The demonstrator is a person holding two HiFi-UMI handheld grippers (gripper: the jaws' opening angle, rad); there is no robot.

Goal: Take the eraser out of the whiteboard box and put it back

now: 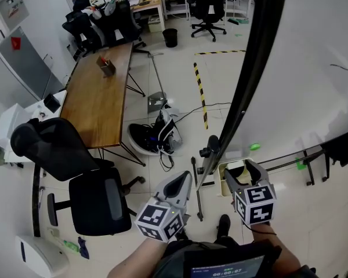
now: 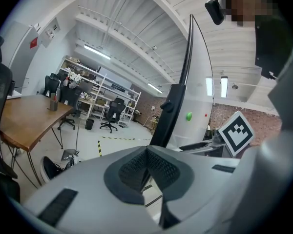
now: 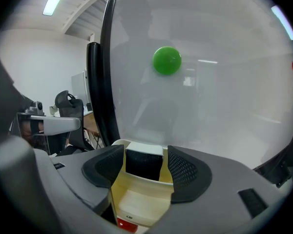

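Between the jaws of my right gripper [image 3: 145,156], which stand spread wide with both pads bare, the eraser [image 3: 144,166] shows upright in the rear compartment of the whiteboard box [image 3: 136,199]. The box sits against the whiteboard [image 3: 210,91], below a green magnet [image 3: 166,61]. A small red item [image 3: 128,223] lies at the near end of the box; I cannot identify it.

My left gripper [image 2: 147,165] has its jaws pressed together on nothing and hangs beside the right one, clear of the box.

Step in hand, as I judge it: approach for removal. The eraser is in the box and not yet gripped, so the whole take-out and return remain.

Next move, requirements:
1. Advance the right jaws into the box until one pad stands on each side of the eraser.
2. Keep both pads inside the box walls; the left pad runs close to the left wall.
3. Close on the eraser body, then lift straight up, clear of the rim.
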